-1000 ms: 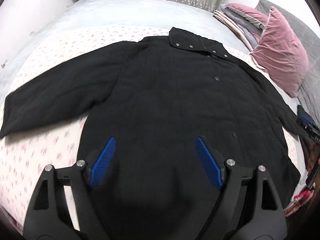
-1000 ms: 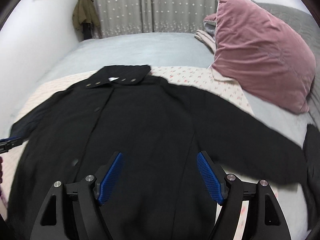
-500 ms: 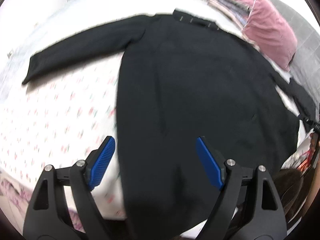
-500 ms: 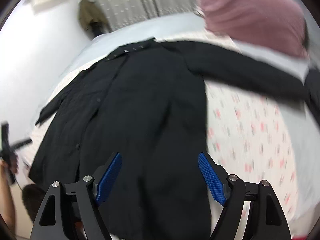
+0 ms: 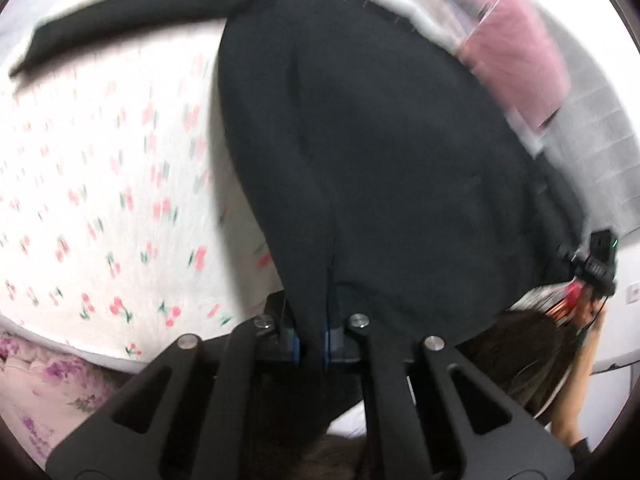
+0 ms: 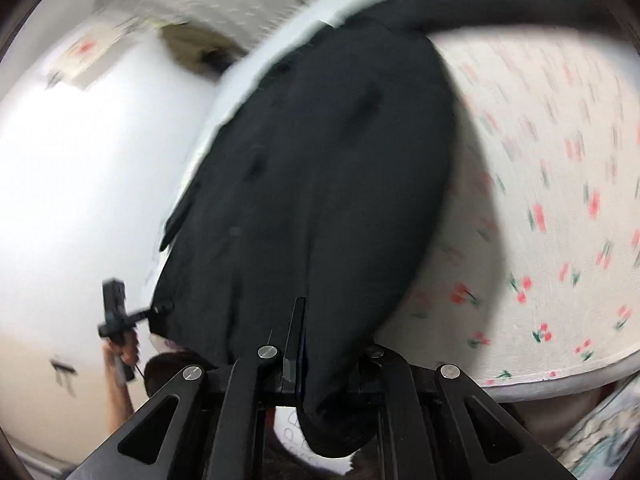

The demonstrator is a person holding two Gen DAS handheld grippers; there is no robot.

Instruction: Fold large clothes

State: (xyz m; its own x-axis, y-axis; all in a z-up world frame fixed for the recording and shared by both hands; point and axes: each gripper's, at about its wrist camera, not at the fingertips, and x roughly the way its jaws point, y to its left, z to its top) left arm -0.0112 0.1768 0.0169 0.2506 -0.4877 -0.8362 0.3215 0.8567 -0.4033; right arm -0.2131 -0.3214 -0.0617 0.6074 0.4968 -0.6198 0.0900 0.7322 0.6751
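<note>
A large black coat (image 5: 380, 140) lies spread on a bed with a cherry-print sheet (image 5: 100, 168), its collar far from me and one sleeve stretched out to the upper left. My left gripper (image 5: 314, 344) is shut on the coat's bottom hem near its left corner. In the right wrist view the same coat (image 6: 320, 168) runs away from me, a sleeve arcing to the upper right. My right gripper (image 6: 316, 364) is shut on the hem near the right corner, with cloth bunched between the jaws. Both views are motion-blurred.
A pink velvet pillow (image 5: 516, 64) and grey bedding (image 5: 592, 120) lie at the head of the bed. The right gripper and hand show in the left view (image 5: 592, 276); the left one shows in the right view (image 6: 116, 320). A white wall (image 6: 80, 180) flanks the bed. Cherry sheet (image 6: 560, 200).
Both grippers dropped from above the coat's body to its bottom hem and closed on it. Both were open half a second ago.
</note>
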